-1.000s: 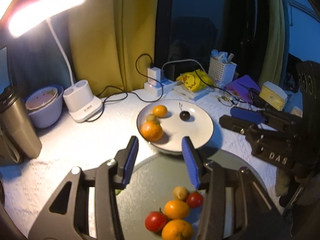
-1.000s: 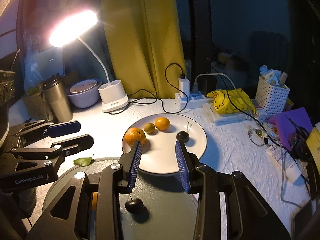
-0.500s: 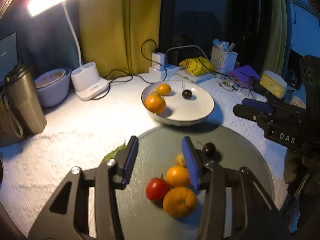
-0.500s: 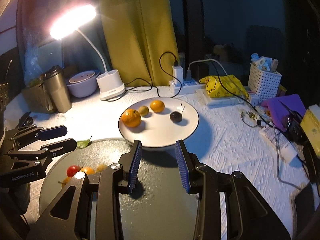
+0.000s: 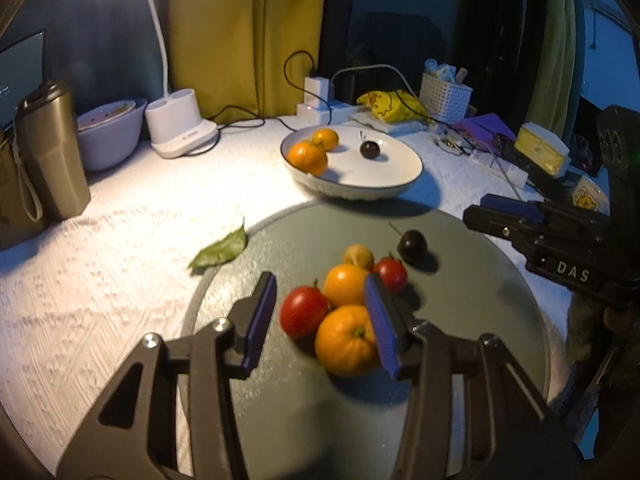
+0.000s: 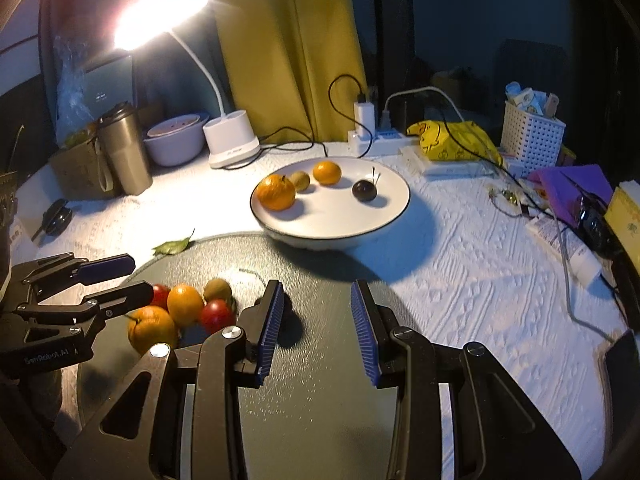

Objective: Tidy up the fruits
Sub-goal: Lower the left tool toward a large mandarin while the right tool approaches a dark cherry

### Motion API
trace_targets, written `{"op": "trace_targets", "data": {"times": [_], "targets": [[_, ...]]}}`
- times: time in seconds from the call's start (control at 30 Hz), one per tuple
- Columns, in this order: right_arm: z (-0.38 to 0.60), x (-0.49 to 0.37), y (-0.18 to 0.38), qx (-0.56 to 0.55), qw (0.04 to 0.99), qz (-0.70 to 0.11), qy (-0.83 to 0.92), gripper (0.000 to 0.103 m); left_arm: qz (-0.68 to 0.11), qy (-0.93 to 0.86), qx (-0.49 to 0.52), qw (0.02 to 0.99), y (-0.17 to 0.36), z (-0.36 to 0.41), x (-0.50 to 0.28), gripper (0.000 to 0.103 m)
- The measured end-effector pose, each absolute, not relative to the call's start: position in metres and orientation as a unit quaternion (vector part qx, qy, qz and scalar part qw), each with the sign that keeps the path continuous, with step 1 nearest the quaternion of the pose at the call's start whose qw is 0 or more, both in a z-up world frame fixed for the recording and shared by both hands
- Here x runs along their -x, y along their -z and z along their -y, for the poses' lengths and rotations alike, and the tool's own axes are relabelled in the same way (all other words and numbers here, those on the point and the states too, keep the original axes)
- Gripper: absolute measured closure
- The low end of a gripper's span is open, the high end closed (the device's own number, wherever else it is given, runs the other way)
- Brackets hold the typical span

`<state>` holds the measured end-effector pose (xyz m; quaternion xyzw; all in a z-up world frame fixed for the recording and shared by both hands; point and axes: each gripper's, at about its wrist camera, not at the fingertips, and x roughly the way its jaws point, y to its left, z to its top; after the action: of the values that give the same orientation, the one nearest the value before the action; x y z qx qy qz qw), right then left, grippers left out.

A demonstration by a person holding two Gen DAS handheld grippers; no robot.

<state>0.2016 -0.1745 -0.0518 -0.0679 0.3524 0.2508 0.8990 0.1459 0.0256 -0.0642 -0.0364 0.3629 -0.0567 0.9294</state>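
Both grippers have drawn back toward the near edge since half a second ago, and the white bowl-shaped plate (image 5: 404,178) now sits farther off. Over the round grey-green tray (image 5: 500,320) the left gripper (image 5: 320,320) hangs with jaws apart and empty, the large orange (image 5: 346,340) and red tomato (image 5: 304,311) lying between and just beyond its blue pads. Also spread and empty, the right gripper (image 6: 316,332) stands to the right of that fruit cluster (image 6: 180,312). A dark stemmed cherry (image 5: 412,243) rests farther right on the tray. Judging by position, the left gripper is nearer the orange.
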Motion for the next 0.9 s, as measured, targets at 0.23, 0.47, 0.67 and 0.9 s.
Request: {"op": "trace_targets", "data": {"times": [0.23,0.47,0.67,0.9], "targets": [[0.174,-0.197,0.063,0.066,0.895,-0.364,-0.250,0.066,-0.366,0.062,0.053,0.927,0.070,-0.028,-0.141,0.048],[0.167,-0.196,0.067,0.070,0.889,-0.371,-0.259,0.066,-0.369,0.076,0.050,0.925,0.071,-0.027,-0.137,0.047],[0.159,-0.197,0.072,0.077,0.884,-0.376,-0.268,0.066,-0.375,0.095,0.048,0.921,0.072,-0.019,-0.137,0.047],[0.154,-0.200,0.076,0.081,0.879,-0.384,-0.270,0.066,-0.376,0.090,0.030,0.922,0.077,-0.011,-0.138,0.047]]}}
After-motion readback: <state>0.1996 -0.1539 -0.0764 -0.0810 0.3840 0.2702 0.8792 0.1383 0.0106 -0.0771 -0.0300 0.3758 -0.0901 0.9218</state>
